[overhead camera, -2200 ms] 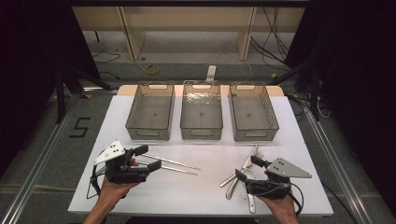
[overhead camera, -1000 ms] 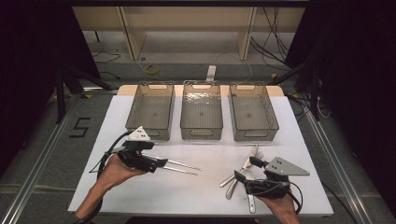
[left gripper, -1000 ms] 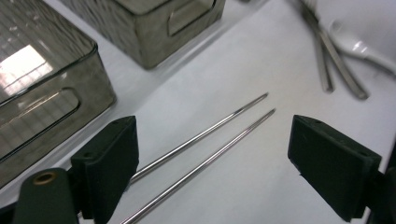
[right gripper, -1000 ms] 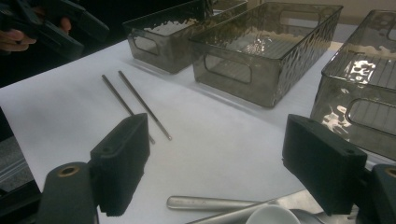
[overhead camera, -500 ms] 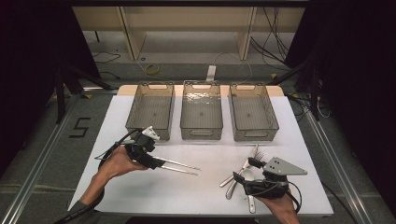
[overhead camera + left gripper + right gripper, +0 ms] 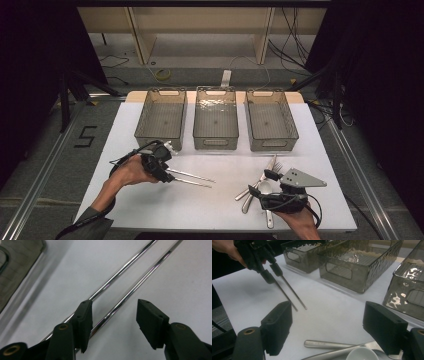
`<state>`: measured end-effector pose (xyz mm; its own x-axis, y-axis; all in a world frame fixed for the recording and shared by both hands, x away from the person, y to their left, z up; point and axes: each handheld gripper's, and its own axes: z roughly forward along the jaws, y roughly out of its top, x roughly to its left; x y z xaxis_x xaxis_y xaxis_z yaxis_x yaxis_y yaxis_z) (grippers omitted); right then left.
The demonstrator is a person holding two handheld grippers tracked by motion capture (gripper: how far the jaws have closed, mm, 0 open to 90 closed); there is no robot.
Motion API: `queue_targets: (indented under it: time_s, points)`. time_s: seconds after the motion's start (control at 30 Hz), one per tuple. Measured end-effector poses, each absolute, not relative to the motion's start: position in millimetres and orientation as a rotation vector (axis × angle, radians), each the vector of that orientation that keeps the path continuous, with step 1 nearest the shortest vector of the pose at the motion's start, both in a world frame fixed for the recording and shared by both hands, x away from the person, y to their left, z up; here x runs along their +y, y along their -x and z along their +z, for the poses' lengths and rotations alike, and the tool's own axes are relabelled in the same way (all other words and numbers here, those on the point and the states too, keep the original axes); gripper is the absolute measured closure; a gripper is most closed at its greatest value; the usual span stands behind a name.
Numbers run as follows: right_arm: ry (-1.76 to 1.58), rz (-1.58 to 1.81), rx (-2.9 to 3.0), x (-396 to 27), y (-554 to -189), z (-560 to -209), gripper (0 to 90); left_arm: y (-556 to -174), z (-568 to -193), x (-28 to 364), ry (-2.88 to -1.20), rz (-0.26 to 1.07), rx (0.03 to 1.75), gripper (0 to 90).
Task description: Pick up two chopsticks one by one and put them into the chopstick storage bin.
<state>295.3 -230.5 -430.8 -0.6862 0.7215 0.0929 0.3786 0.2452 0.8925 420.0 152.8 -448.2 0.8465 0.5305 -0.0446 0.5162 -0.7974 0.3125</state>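
White tabletop (image 6: 150,210): left hand-held gripper (image 6: 113,322), open and just closing around 1 metal chopstick (image 6: 130,293), may catch the other chopstick (image 6: 117,272) beside it.

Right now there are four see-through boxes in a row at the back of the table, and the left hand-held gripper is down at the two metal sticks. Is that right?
Not quite: there are three boxes, not four, as the high view shows. The rest holds: they stand in a row at the back of the table, and the left hand-held gripper is down at the two metal sticks.
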Motion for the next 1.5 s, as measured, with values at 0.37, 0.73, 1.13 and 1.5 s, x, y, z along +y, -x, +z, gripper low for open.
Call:
queue_targets:
  time_s: [0.37,0.73,1.13,1.5]
  points:
    - [-1.014,1.418,2.198,-230,-295,-431,24.6,-426,-458,149,-2.763,0.046,0.757,60.2]
    - [-1.007,1.419,2.207,-229,-296,-432,24.8,-426,-460,147,-2.841,0.001,0.683,65.7]
    - [-1.011,1.398,2.224,-228,-296,-432,25.0,-422,-460,143,-2.892,0.029,0.626,68.6]
    - [-1.011,1.395,2.230,-227,-297,-433,25.1,-417,-460,139,-2.935,0.048,0.499,77.1]
